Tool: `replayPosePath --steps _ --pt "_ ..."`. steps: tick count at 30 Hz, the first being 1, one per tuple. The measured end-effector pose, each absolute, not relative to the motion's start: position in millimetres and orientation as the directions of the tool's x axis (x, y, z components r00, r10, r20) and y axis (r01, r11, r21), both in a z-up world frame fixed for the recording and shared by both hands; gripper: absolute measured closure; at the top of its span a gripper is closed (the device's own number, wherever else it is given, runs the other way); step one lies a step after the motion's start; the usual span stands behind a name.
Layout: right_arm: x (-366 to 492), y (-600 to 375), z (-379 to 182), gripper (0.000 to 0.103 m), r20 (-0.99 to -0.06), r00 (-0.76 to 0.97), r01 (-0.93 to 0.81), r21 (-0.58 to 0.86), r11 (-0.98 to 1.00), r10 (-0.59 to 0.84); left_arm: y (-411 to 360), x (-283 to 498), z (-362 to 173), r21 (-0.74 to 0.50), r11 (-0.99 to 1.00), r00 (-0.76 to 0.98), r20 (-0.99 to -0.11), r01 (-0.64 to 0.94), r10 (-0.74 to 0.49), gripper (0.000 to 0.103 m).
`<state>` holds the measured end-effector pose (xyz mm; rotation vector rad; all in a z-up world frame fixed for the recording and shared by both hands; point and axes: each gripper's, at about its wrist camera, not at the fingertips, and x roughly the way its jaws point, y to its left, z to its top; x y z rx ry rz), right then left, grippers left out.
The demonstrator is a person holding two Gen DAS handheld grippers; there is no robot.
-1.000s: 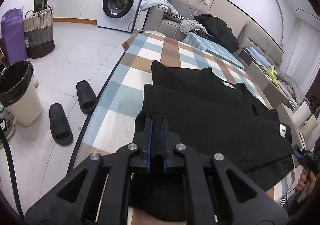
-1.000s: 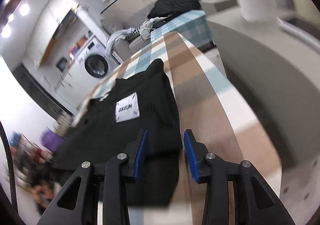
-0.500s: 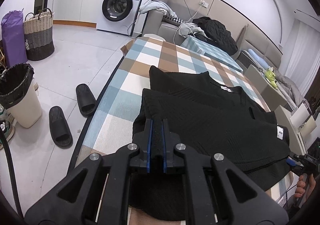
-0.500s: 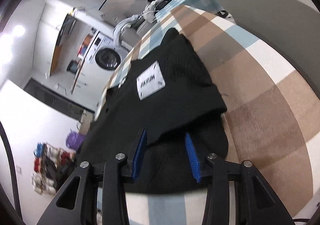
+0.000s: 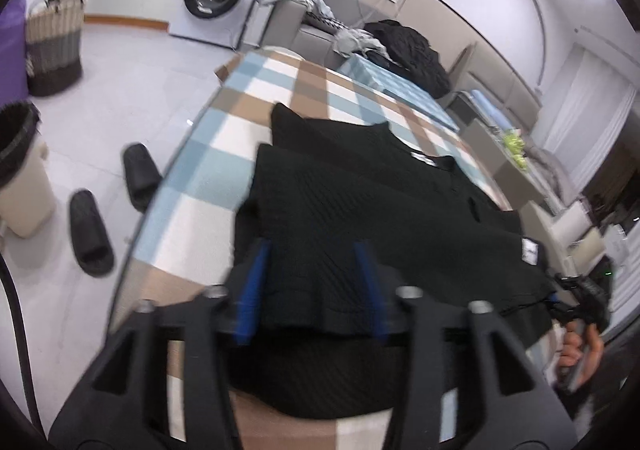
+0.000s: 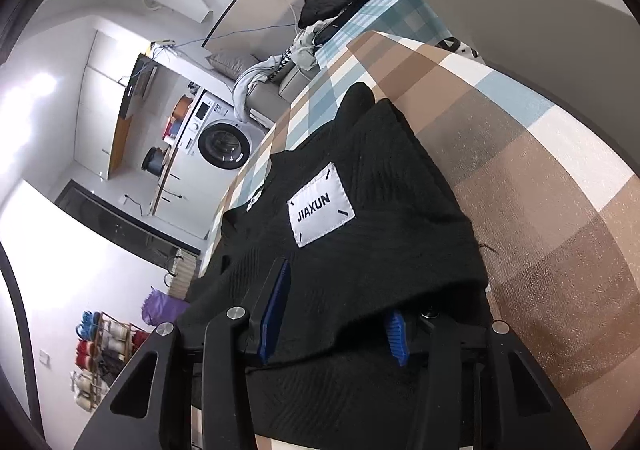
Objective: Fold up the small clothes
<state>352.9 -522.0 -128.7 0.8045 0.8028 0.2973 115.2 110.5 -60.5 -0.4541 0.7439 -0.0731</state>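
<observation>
Your left gripper [image 5: 312,290] has just been opening its jaws; they now stand about half apart, and the folded edge of the black knit garment [image 5: 380,218] lies between the blue pads [image 5: 250,306] without being pressed. Your right gripper [image 6: 332,314] is also about half open, with the garment's edge draped over 1 pad, so it holds nothing firmly.

The risk is this: if you pull either gripper back fast, a pad may catch the ribbed knit and drag the top layer, and the fold will open or slide. The near edge also lies close to the table [image 5: 192,186] rim at the bottom of the left view, so a tug could pull it over.

The garment lies flat in the middle of the checked table, folded into 2 layers, with a white label [image 6: 321,205] reading JIAXUN on top. It looks thick and soft.
</observation>
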Motion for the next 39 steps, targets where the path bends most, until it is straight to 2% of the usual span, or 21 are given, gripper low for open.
replayPosePath --steps 2,7,9,14,17,21,24,26,31,33,35,36,39 --pt "351.5 -520.4 -127.4 0.059 -0.527 0.672 0.047 0.732 0.680 0.520 110.8 114.0 -61.3 -0.477 0.877 0.737 -0.613 -0.057 -0.285 0.045" --pt "348.9 -519.7 -127.1 0.059 -0.528 0.672 0.041 0.726 0.686 0.520 115.1 111.0 -62.2 -0.592 0.806 0.741 -0.545 -0.010 -0.391 0.041" --pt "346.8 -518.8 -126.9 0.059 -0.530 0.671 0.037 0.723 0.690 0.519 109.1 111.5 -64.5 -0.600 0.800 0.716 -0.555 0.009 -0.424 0.039" --pt "343.1 -518.4 -128.1 0.059 -0.535 0.671 0.027 0.710 0.704 0.513 98.9 111.1 -76.9 -0.532 0.845 0.682 -0.640 -0.060 -0.354 0.039" --pt "342.4 -518.8 -128.1 0.058 -0.535 0.671 0.027 0.709 0.705 0.513 100.3 111.7 -74.3 -0.544 0.837 0.710 -0.615 -0.066 -0.343 0.039" --pt "342.2 -518.6 -127.9 0.059 -0.535 0.672 0.025 0.707 0.707 0.512 96.8 111.6 -71.0 -0.613 0.790 0.721 -0.547 0.002 -0.426 0.039" --pt "341.6 -519.2 -127.9 0.059 -0.535 0.672 0.021 0.704 0.709 0.512 84.3 114.5 -76.8 -0.589 0.808 0.695 -0.579 0.004 -0.426 0.039" --pt "342.6 -518.6 -127.4 0.059 -0.535 0.673 0.019 0.704 0.710 0.512 76.6 117.2 -80.3 -0.545 0.838 0.689 -0.614 -0.019 -0.384 0.039" --pt "343.8 -521.2 -128.7 0.058 -0.531 0.676 0.024 0.710 0.704 0.511 70.5 133.0 -82.7 -0.518 0.849 0.715 -0.634 -0.110 -0.294 0.040" --pt "344.3 -525.0 -129.4 0.058 -0.527 0.679 0.034 0.718 0.695 0.511 69.7 139.6 -82.5 -0.505 0.852 0.724 -0.639 -0.140 -0.260 0.055" --pt "345.0 -529.8 -130.1 0.061 -0.526 0.686 0.048 0.722 0.690 0.503 70.8 144.7 -84.1 -0.489 0.857 0.716 -0.657 -0.165 -0.236 0.089" --pt "345.4 -532.7 -130.7 0.066 -0.521 0.691 0.052 0.728 0.684 0.501 72.0 145.6 -84.8 -0.483 0.857 0.715 -0.662 -0.178 -0.224 0.095" --pt "347.3 -539.7 -128.0 0.094 -0.505 0.715 0.056 0.730 0.681 0.484 80.0 142.7 -79.8 -0.481 0.855 0.740 -0.644 -0.195 -0.194 0.100"
